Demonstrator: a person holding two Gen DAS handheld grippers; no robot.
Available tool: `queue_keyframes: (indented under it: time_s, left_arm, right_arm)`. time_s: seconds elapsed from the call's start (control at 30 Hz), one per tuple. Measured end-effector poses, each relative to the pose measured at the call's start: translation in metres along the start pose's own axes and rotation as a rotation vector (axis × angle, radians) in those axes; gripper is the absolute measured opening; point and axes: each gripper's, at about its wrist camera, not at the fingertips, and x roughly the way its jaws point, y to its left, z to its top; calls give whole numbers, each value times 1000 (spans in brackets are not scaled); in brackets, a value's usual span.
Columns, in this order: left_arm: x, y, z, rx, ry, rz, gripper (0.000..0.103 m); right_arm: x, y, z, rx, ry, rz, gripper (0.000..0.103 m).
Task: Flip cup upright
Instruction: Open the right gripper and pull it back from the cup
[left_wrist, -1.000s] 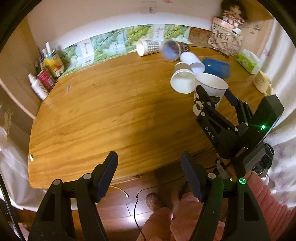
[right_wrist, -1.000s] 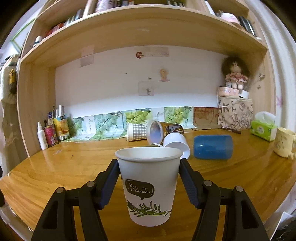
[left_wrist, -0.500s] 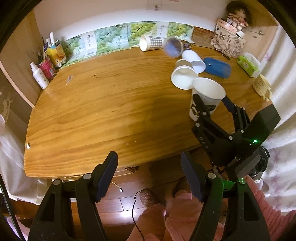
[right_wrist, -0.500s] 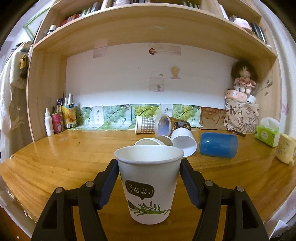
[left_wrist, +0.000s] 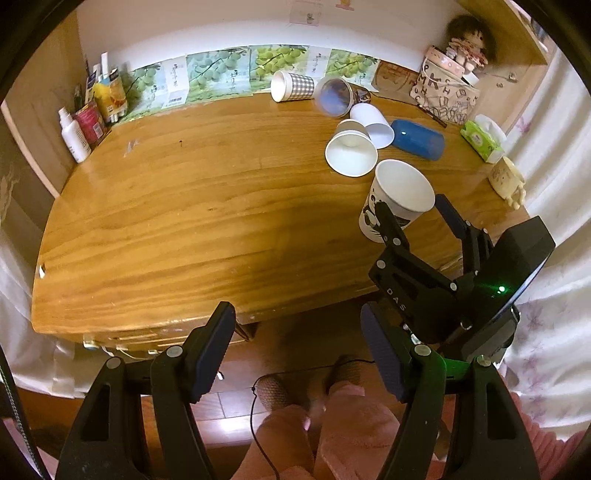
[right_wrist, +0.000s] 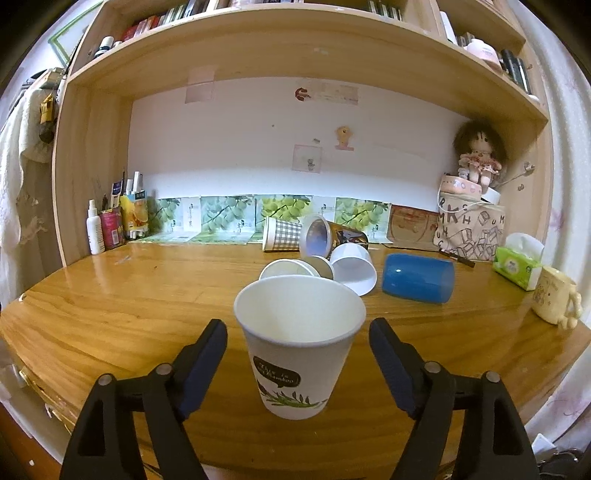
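On the wooden desk (right_wrist: 110, 314), near its front edge, the paper cup (right_wrist: 299, 347) is standing upright. A moment ago the right gripper (right_wrist: 298, 354) was clamping it; now its fingers (right_wrist: 207, 350) are spread apart, leaving a gap on each side of the cup between them. Off the desk's edge, the left gripper (left_wrist: 297, 350) is hanging open, holding nothing.

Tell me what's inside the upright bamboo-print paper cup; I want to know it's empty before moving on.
The bamboo-print paper cup shows only bare white inner wall, in both views. Its bottom is hidden behind the near rim in the right wrist view, while the left wrist view looks deeper and shows nothing inside.
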Motion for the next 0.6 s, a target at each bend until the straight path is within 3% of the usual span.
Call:
queue_keyframes:
  time_s: [0.27, 0.4, 0.6]
  left_arm:
    - [-16, -6, 1, -134, -66, 40, 74]
    - [-30, -15, 1, -179, -110, 99, 74]
    - [-57, -35, 0, -241, -192, 131, 74]
  right_arm:
    - [-25, -13, 25, 5, 94, 41, 81]
    - [-46, -21, 45, -21, 136, 67, 81]
    - [-76, -53, 82, 54, 293, 112, 81]
